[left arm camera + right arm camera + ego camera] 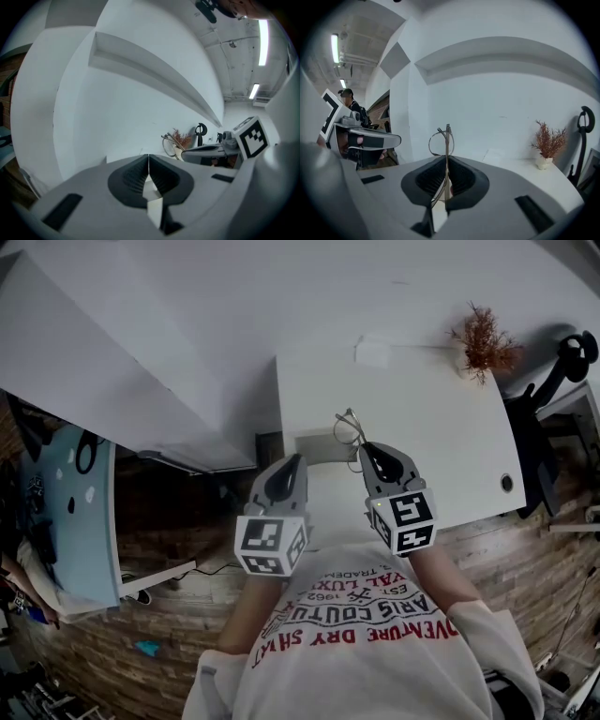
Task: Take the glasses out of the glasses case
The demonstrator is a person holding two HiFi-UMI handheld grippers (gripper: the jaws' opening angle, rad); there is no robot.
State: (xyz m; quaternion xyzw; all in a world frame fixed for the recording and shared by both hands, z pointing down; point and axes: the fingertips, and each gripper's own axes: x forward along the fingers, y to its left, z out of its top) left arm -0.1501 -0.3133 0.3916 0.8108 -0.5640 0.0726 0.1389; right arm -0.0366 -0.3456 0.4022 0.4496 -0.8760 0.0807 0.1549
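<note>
Thin wire-framed glasses (pixel 349 425) stick up and forward from my right gripper (pixel 366 448), which is shut on them above the white table (pixel 450 446). In the right gripper view the frame (pixel 448 133) rises from between the closed pads. A pale white glasses case (pixel 323 444) seems to lie on the table just under and between the grippers; its outline is faint. My left gripper (pixel 298 460) hovers beside it on the left, jaws shut, with nothing seen between the tips. From the left gripper view (pixel 148 161) the glasses (pixel 168 145) and the right gripper (pixel 211 152) show to the right.
A small dried reddish plant in a white pot (pixel 485 341) stands at the table's far right, with a flat white card (pixel 372 352) beside it. A black chair (pixel 572 357) is past the right edge. The table's left edge (pixel 277 409) drops to a brick-patterned floor.
</note>
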